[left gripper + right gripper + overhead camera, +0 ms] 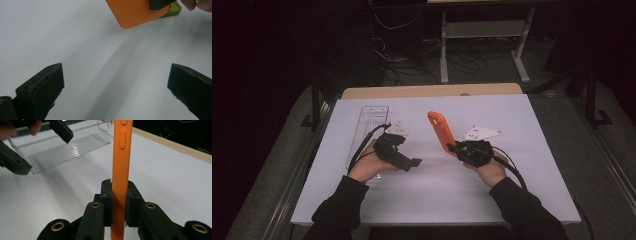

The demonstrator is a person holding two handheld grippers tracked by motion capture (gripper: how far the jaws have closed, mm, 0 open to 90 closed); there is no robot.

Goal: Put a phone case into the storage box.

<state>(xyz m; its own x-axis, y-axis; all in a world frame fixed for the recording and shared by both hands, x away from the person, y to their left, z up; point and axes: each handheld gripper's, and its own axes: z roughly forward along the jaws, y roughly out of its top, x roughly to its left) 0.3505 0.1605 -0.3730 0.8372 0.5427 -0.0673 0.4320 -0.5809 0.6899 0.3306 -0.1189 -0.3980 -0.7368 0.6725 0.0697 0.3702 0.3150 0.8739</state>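
While the right gripper (455, 148) clamps the slim orange silicone phone case (440, 131), placing is left.
The clear plastic tray (368, 120) lies left of the case; the left gripper (413, 163), jaws apart, holds nothing.

Orange phone case (136, 11) cut off by the top edge in the left gripper view — a green object (174, 9) behind it stays mostly hidden, unidentifiable.

Orange phone case (440, 131), thin and flat with raised side buttons, lifted off the white table on its long edge. Its near end is clamped; its far end rises toward the table's middle.
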